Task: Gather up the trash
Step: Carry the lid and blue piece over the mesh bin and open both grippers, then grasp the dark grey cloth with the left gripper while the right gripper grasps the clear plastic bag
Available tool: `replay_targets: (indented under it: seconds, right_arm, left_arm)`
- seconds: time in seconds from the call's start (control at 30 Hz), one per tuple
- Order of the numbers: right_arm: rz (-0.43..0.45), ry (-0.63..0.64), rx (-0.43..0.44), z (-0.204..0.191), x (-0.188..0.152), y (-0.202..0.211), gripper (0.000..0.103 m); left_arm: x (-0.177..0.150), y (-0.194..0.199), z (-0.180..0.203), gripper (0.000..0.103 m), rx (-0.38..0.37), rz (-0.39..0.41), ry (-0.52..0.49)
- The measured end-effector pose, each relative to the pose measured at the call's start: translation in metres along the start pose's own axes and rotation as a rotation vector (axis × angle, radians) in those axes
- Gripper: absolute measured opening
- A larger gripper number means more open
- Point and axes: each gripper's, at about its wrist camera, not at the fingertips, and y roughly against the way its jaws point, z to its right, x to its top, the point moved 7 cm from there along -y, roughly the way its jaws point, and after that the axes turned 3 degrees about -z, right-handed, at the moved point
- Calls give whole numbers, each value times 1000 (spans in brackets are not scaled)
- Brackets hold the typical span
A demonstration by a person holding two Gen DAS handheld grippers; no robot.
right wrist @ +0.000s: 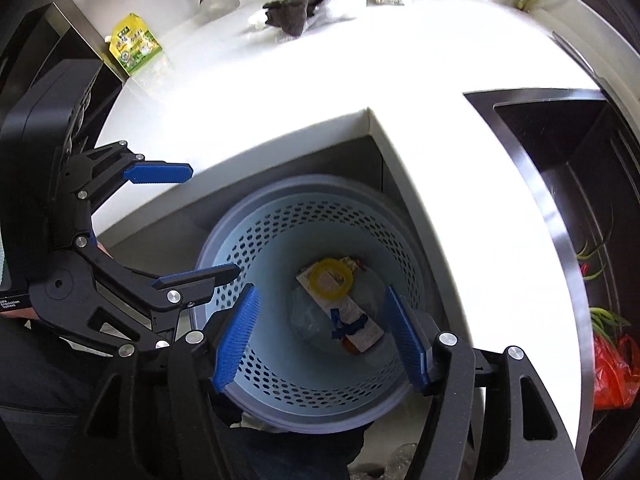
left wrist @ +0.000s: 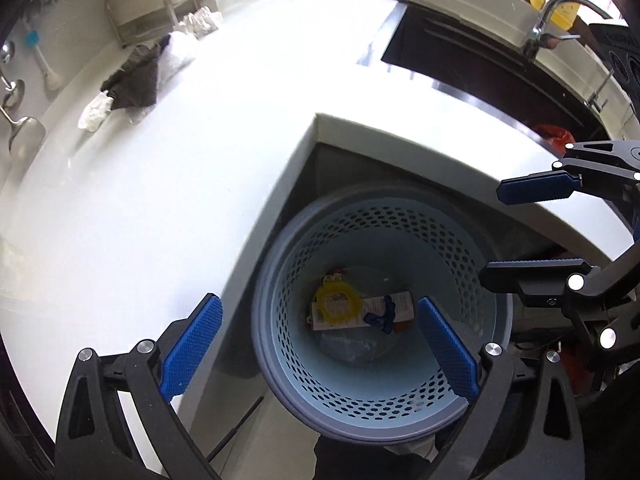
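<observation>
Both wrist views looked steeply down into a pale blue perforated waste basket (left wrist: 384, 240) that stood on the floor in the inner corner of the white L-shaped desk (left wrist: 160, 200).

The left gripper (left wrist: 320, 344) was spread wide, with nothing between its blue pads (left wrist: 192, 344); one pad lay over the desk edge and the other over the basket's mouth. The right gripper (right wrist: 320, 336) was partly spread, its blue pads (right wrist: 236, 340) on either side of the basket's opening, and it held nothing. Each gripper also showed in the other's view, above the basket rim: the right gripper at the right edge of the left view (left wrist: 532, 232), the left gripper at the left edge of the right view (right wrist: 180, 224).

The collected trash lay on the basket floor: a yellow ring (right wrist: 330, 278) resting on a printed paper carton (right wrist: 360, 320), a small blue piece (right wrist: 346, 326) on the same carton, and a clear plastic wrapper (right wrist: 308, 316) beneath.

On the far part of the desk, well apart from the basket, there remained a dark grey cloth (left wrist: 134, 80), crumpled white paper (left wrist: 94, 110) touching it, and a further white wad (left wrist: 202, 20). A dark sink (right wrist: 580, 200) was set into the desk, holding a red plastic bag (right wrist: 612, 372) and green vegetable stalks (right wrist: 608, 318).
</observation>
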Motion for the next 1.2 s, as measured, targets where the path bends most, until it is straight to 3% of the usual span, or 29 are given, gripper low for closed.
replay_targets:
  seconds: [0.3, 0.7, 1.03, 1.2]
  right_arm:
    - [197, -3, -5, 5, 57, 41, 68]
    - [246, 51, -20, 4, 120, 37, 69]
    - [279, 41, -22, 11, 188, 25, 70]
    - [285, 24, -17, 18, 206, 22, 70]
  left_arm:
    - [48, 46, -50, 97, 100, 165, 113]
    - [79, 61, -114, 97, 177, 220, 221]
    - [115, 38, -158, 97, 207, 226, 279]
    - [142, 26, -175, 97, 203, 243, 280]
